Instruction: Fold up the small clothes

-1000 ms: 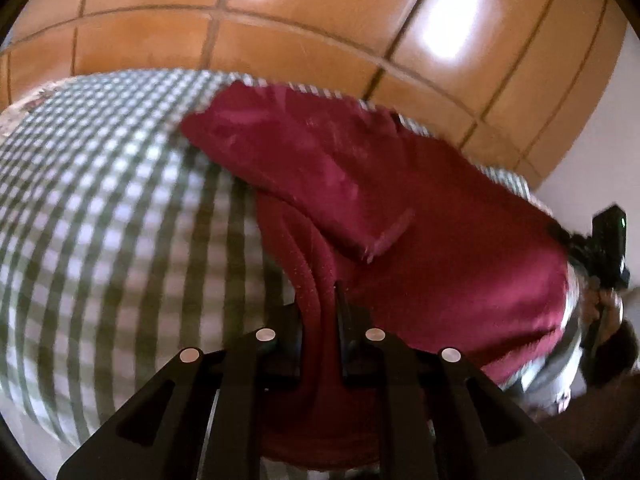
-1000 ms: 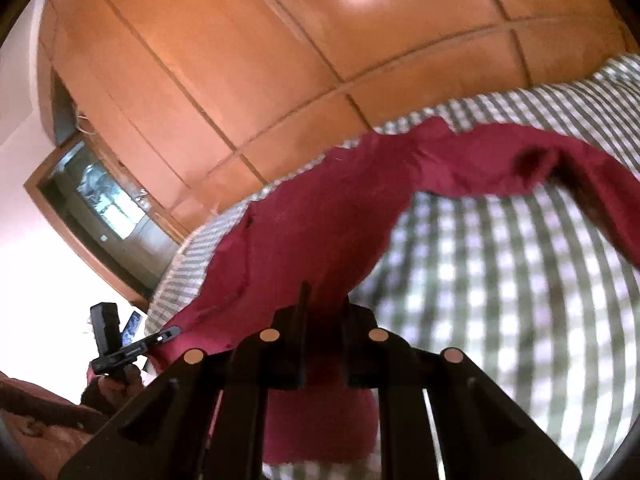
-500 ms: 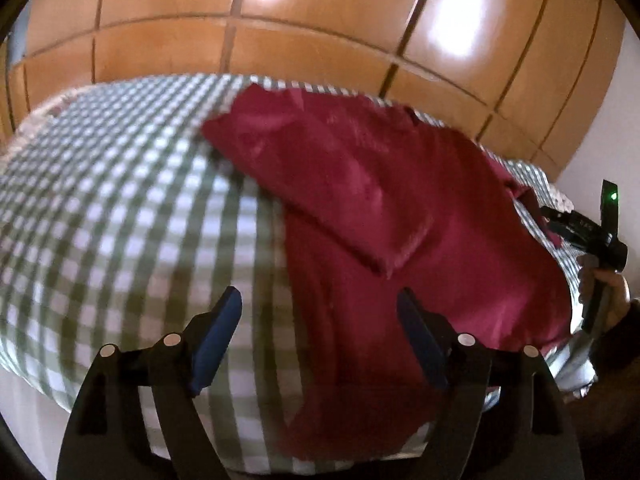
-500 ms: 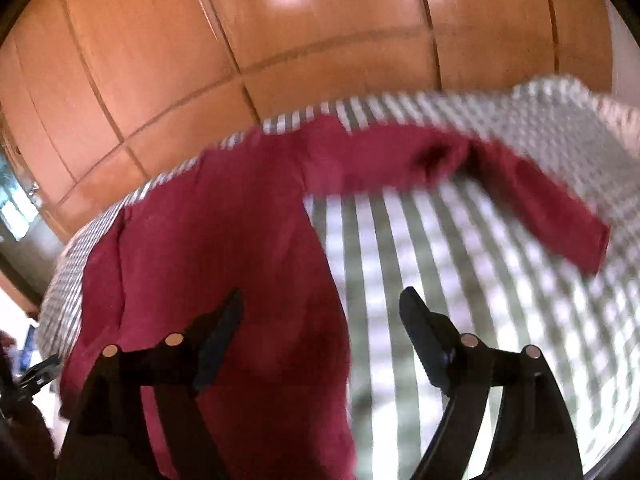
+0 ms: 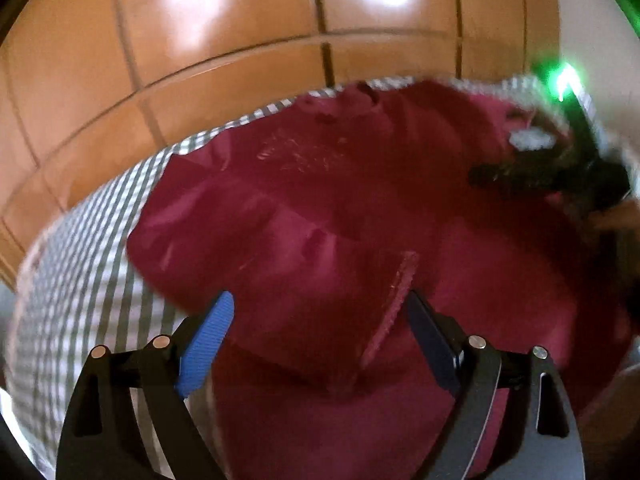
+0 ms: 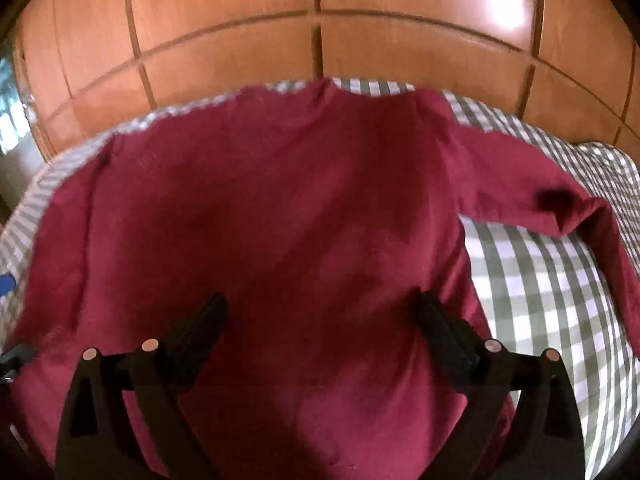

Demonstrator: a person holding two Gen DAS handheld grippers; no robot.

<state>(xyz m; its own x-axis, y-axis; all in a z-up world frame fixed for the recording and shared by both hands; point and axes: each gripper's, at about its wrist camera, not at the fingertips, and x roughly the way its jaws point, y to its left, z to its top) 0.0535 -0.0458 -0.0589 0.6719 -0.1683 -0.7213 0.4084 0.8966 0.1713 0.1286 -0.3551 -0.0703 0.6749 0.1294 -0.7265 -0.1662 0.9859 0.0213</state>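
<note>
A dark red long-sleeved shirt (image 5: 360, 208) lies spread on the green-and-white checked bed cover (image 5: 88, 264). One sleeve is folded across its body, and its cuff (image 5: 400, 284) ends just in front of my left gripper (image 5: 320, 304). That gripper hovers over the cloth with its jaws opening and nothing pinched. In the right wrist view the shirt's body (image 6: 280, 220) fills the middle and the other sleeve (image 6: 560, 196) stretches out to the right. My right gripper (image 6: 320, 304) hangs above the body, jaws opening wide, nothing between the pads.
Glossy wooden wardrobe panels (image 6: 320, 20) rise behind the bed. Bare checked cover (image 6: 552, 300) shows to the right of the shirt. The right gripper (image 5: 560, 176), with a green light, appears at the upper right of the left wrist view.
Both grippers were shut on the shirt's edge a second ago. They have let go and opened wide. Both have swung over the shirt's body.
</note>
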